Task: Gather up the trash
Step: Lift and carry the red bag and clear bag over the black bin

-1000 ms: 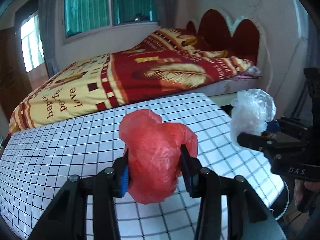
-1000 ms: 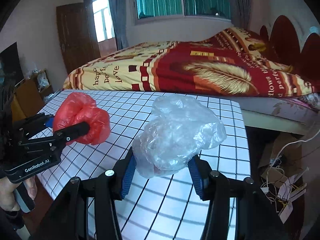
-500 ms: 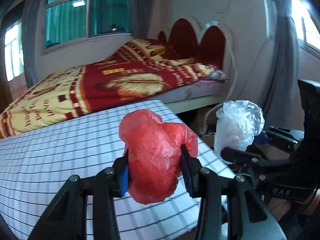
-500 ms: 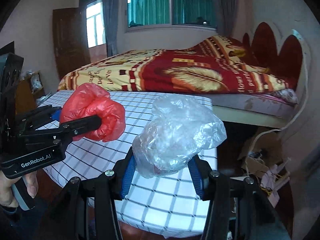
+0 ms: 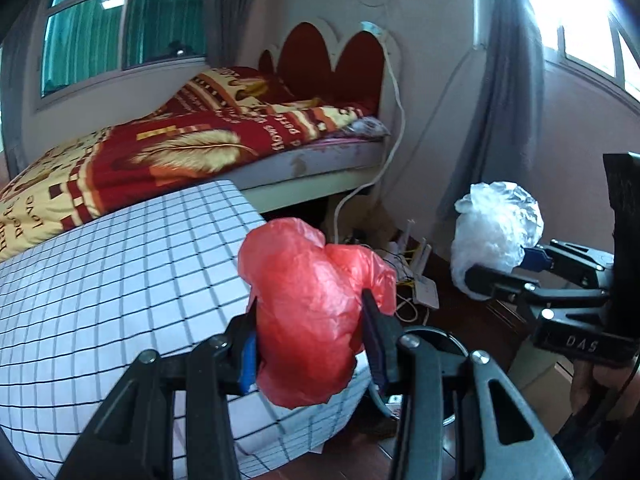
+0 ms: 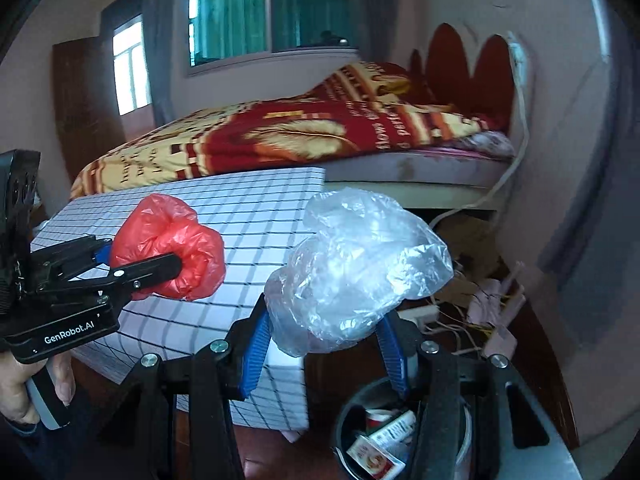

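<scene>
My left gripper [image 5: 310, 336] is shut on a crumpled red plastic bag [image 5: 312, 312], held in the air over the right end of the checked table [image 5: 120, 280]. The right wrist view also catches that red bag [image 6: 168, 246] at mid left. My right gripper [image 6: 326, 340] is shut on a crumpled clear plastic bag [image 6: 356, 268], which the left wrist view has too as the clear bag [image 5: 496, 236] at the right. Below the right gripper stands a round dark trash bin [image 6: 352, 412] with small boxes and wrappers inside. In the left wrist view the bin's rim [image 5: 448, 344] shows behind the right finger.
A bed with a red and yellow blanket [image 5: 192, 148] fills the back. Cables, a power strip [image 6: 416, 314] and cardboard clutter lie on the dark floor between table, bed and wall. A hand [image 6: 24, 384] holds the left gripper's handle. A grey curtain [image 5: 508, 80] hangs at the right.
Both grippers have swung to the right with their bags, from over the checked table to past its right end. The floor clutter and the trash bin have come into view.
</scene>
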Demonstrator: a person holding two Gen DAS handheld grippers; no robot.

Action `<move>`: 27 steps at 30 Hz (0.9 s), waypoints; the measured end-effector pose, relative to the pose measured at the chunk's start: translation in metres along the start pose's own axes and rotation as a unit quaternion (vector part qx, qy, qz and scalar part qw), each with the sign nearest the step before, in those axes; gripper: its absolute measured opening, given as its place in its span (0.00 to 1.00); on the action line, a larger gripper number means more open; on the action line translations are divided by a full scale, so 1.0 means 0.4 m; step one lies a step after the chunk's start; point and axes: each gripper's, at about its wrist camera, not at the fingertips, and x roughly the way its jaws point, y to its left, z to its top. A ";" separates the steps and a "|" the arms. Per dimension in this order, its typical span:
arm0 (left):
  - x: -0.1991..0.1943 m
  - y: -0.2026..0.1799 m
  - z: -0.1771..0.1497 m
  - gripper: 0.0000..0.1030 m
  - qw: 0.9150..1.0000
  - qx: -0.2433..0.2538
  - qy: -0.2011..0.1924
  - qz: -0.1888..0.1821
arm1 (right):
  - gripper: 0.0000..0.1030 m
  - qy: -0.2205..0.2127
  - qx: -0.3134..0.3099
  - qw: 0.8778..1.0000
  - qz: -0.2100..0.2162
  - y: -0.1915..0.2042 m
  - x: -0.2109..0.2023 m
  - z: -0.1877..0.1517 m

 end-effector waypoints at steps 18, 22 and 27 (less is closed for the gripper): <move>0.083 -0.230 -0.089 0.43 0.997 0.055 0.026 -0.048 | 0.51 -0.017 0.023 0.996 -0.082 -0.212 -0.100 -0.189; 0.120 -0.268 -0.121 0.43 0.995 0.059 0.048 -0.058 | 0.51 0.008 0.072 0.993 -0.088 -0.283 -0.081 -0.269; 0.158 -0.304 -0.150 0.43 0.993 0.057 0.068 -0.071 | 0.51 0.041 0.076 0.991 -0.098 -0.321 -0.059 -0.331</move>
